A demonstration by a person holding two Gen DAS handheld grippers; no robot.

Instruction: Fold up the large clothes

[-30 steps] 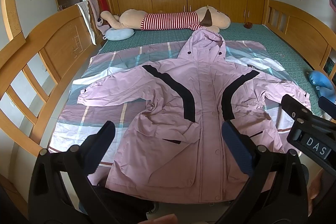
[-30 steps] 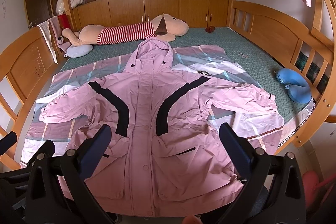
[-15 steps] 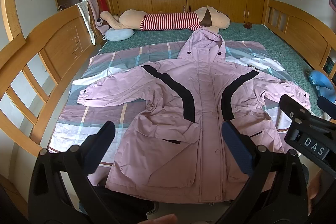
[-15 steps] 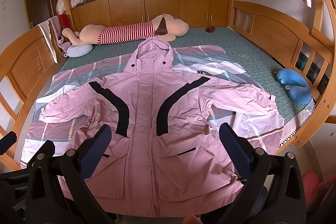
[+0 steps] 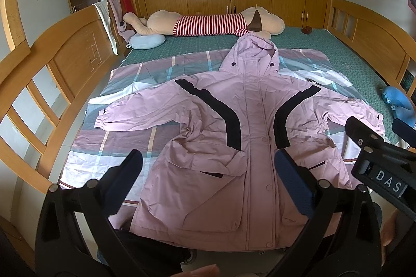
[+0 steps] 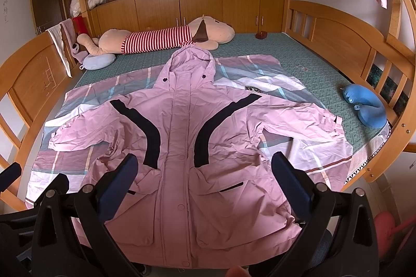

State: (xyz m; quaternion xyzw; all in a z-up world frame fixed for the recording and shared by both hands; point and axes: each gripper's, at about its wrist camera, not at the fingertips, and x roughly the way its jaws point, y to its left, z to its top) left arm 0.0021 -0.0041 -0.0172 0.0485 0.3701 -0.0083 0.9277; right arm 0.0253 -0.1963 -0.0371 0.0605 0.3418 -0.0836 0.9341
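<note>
A large pink hooded jacket [image 5: 249, 126] with black stripes lies flat and face up on a plaid sheet [image 5: 124, 136], sleeves spread, hood toward the far end. It also fills the right wrist view [image 6: 182, 147]. My left gripper [image 5: 208, 173] is open and empty above the jacket's hem. My right gripper [image 6: 202, 170] is open and empty above the hem too; its body shows at the right of the left wrist view [image 5: 377, 162].
A striped plush dog [image 5: 208, 23] and a light blue pillow [image 5: 147, 41] lie at the far end of the bed. A blue neck pillow [image 6: 366, 108] lies at the right edge. Wooden rails [image 5: 52, 74] enclose both sides.
</note>
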